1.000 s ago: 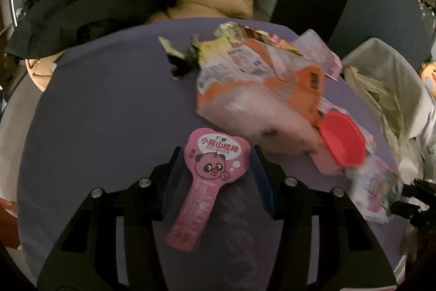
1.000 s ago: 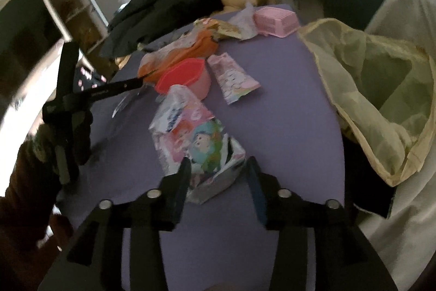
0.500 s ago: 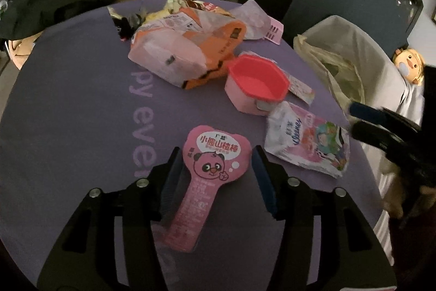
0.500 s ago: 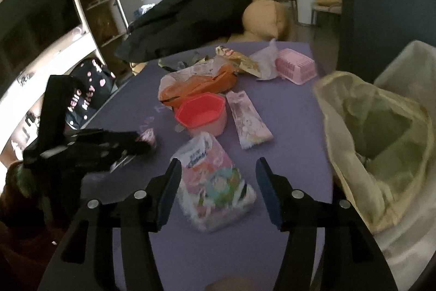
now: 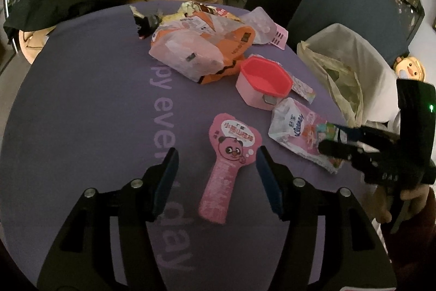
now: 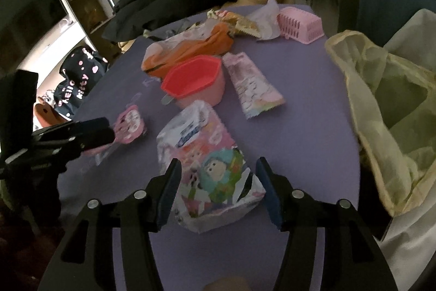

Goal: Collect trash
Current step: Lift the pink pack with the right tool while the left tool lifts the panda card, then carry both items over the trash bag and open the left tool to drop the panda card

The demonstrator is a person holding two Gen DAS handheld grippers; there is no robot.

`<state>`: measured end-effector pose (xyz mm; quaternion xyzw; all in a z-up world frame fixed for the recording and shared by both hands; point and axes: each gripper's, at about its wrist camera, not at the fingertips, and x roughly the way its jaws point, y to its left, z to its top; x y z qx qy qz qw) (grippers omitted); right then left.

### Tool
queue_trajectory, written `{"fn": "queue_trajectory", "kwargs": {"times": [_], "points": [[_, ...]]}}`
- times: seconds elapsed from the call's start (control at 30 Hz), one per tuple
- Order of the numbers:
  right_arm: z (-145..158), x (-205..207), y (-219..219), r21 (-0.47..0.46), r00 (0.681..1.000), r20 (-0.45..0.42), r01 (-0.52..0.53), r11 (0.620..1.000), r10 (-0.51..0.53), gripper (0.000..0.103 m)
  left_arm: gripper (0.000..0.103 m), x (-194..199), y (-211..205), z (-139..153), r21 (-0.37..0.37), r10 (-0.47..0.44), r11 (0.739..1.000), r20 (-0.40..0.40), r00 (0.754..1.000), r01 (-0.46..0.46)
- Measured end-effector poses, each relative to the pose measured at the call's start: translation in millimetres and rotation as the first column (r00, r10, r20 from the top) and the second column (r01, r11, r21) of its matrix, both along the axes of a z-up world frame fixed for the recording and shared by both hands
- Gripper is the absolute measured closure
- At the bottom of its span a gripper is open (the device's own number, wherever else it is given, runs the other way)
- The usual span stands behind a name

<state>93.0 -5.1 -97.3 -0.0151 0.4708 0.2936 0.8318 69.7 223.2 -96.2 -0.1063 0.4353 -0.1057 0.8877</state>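
- Left gripper (image 5: 216, 157): jaws just widened, spread; pink panda wrapper (image 5: 230, 152) lies loose btwn them, frame centre.
- Right gripper (image 6: 216, 176): jaws apart, astride tissue pack (image 6: 207, 165), lower centre.
- Close squarely, lift, carry to bag (image 6: 381, 105) at right.

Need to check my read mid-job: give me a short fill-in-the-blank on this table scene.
1. The pink panda-print paddle wrapper lies between the jaws of the ___ gripper.
2. The cartoon-print tissue pack lies between the jaws of the ___ gripper.
3. The hexagonal pink cup has a ___ rim.

Missing words: left; right; red
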Motion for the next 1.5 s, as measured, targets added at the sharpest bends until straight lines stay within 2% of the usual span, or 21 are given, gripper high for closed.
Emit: {"fn": "queue_trajectory", "kwargs": {"times": [0.1, 0.2, 0.37, 0.47, 0.5, 0.53, 0.63, 0.9, 1.17, 1.23, 1.3, 1.5], "points": [[0.4, -4.3, 6.1, -0.038, 1.000, 0.014, 0.003, 0.999, -0.002, 0.049, 0.047, -1.7, 6.4, 2.6, -0.002, 0.015, 1.000, 0.010, 1.000, -0.015], [0.1, -5.6, 12.3, -0.065, 0.999, 0.026, -0.024, 0.998, 0.026, 0.043, 0.046, -2.9, 14.5, 4.8, -0.005, 0.039, 0.999, 0.017, 0.999, -0.039], [-2.9, -13.4, 26.2, -0.175, 0.990, 0.116, -0.054, 0.983, 0.075, 0.045, 0.046, -2.7, 22.4, 3.3, -0.010, 0.056, 0.998, 0.011, 0.998, -0.056], [-2.7, -14.1, 25.2, -0.186, 0.988, 0.147, -0.021, 0.982, 0.049, 0.067, 0.046, -3.0, 21.8, 2.4, -0.014, 0.046, 0.999, 0.009, 0.999, -0.046], [-1.7, -12.8, 21.8, -0.167, 0.990, 0.137, -0.014, 0.986, 0.038, 0.079, 0.046, -3.0, 21.3, 2.4, -0.017, 0.039, 0.999, 0.011, 0.999, -0.039], [-0.4, -11.5, 16.8, -0.134, 0.993, 0.118, -0.012, 0.991, 0.028, 0.086, 0.046, -3.0, 20.1, 2.6, -0.022, 0.028, 0.999, 0.013, 1.000, -0.028], [8.1, -13.4, 0.9, -0.081, 0.993, 0.120, 0.030, 0.996, -0.020, 0.092, 0.046, -3.5, 13.0, 3.3, -0.027, -0.010, 1.000, 0.017, 1.000, 0.010], [35.6, -22.8, -32.5, 0.027, 0.981, 0.162, 0.107, 0.994, -0.110, 0.093, 0.046, 9.6, -17.4, -4.1, 0.087, -0.085, 0.993, -0.012, 0.996, 0.085], [29.1, -22.3, -46.9, 0.053, 0.978, 0.145, 0.141, 0.989, -0.147, 0.093, 0.046, 18.0, -40.7, -13.3, 0.204, -0.124, 0.970, -0.035, 0.992, 0.129], [26.0, -23.3, -48.7, 0.054, 0.979, 0.141, 0.141, 0.988, -0.148, 0.093, 0.047, 19.9, -40.8, -13.7, 0.210, -0.125, 0.969, -0.033, 0.992, 0.129], [23.6, -24.3, -50.6, 0.056, 0.979, 0.138, 0.144, 0.988, -0.150, 0.093, 0.056, 21.6, -41.0, -13.4, 0.209, -0.127, 0.969, -0.029, 0.992, 0.130], [23.1, -25.6, -62.9, 0.085, 0.975, 0.135, 0.167, 0.982, -0.177, 0.093, 0.057, 22.0, -44.9, -6.3, 0.205, -0.136, 0.969, -0.004, 0.991, 0.134]]}}
